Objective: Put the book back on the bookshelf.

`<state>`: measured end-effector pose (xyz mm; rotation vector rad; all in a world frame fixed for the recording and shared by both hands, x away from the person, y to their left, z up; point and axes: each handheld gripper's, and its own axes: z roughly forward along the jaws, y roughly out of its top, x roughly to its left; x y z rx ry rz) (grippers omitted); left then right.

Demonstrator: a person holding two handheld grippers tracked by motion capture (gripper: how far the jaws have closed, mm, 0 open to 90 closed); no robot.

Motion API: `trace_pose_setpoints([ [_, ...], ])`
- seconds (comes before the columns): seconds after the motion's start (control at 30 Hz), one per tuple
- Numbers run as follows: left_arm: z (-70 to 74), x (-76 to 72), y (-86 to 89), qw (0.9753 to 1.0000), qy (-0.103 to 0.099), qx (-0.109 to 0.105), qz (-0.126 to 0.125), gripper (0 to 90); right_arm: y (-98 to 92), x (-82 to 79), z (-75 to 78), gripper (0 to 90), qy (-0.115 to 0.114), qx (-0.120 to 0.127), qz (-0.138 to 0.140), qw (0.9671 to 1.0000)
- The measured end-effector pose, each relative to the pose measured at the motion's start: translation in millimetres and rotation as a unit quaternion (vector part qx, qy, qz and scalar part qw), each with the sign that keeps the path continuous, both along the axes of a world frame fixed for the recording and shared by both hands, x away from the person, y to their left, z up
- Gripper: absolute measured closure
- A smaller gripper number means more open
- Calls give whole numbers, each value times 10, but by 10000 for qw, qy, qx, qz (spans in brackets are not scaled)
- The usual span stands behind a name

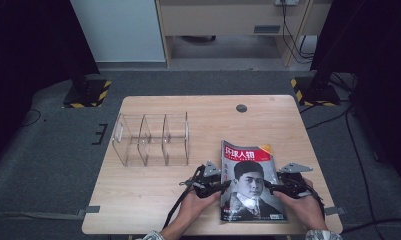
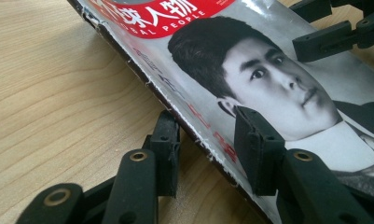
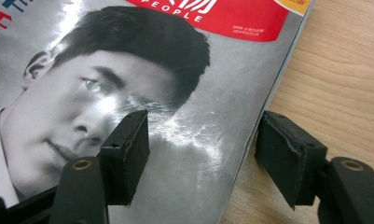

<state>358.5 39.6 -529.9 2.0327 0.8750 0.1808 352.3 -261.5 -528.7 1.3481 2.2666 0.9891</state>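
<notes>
In the high view I see the magazine (image 1: 250, 181) lying flat on the wooden surface (image 1: 153, 195), in the lower right part of the frame, with its cover face up. The cover has a red title band at the top and a black-and-white portrait below. My left tool (image 1: 212, 186) is at the left edge of the magazine and my right tool (image 1: 278, 187) is at its right edge, both in the lower part of the frame, and a hand is behind each one.

In the left gripper view, the left tool (image 2: 207, 140) is released: one jaw stands on the bare wood beside the worn spine, the other jaw stands over the cover near the collar of the portrait, and the edge of the magazine (image 2: 250, 70) passes between them. At the upper right of this frame I also see the jaws of the other tool over the cover.

In the right gripper view, the right tool (image 3: 208, 154) is also released. Its left jaw is over the glossy cover, at the cheek of the portrait, and its right jaw is on the wood just beside the edge of the magazine (image 3: 175, 56).

A clear plastic organizer (image 1: 152, 139) with several compartments stands in the middle left of the high view, well apart from the magazine.
</notes>
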Motion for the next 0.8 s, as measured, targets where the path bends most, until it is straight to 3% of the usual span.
trace_pose_setpoints([
  [0.2,20,25,12,9999,72,-144,-18,605,36,-1,-6,358,-29,7,76,10000],
  [0.3,30,47,1,9990,283,-329,91,554,45,-10,-9,357,-42,16,138,9999],
  [0.4,65,53,-1,9996,164,-227,-2,527,44,-9,-9,357,-41,14,146,9999],
  [0.67,75,91,-26,9995,242,-180,-97,401,48,22,-1,406,-1,38,174,9998],
  [0.73,104,109,-55,9995,168,-35,-269,361,44,24,0,414,-8,51,148,9999],
  [0.8,121,131,-73,9992,179,-49,-362,332,41,27,1,418,6,60,157,9999],
])
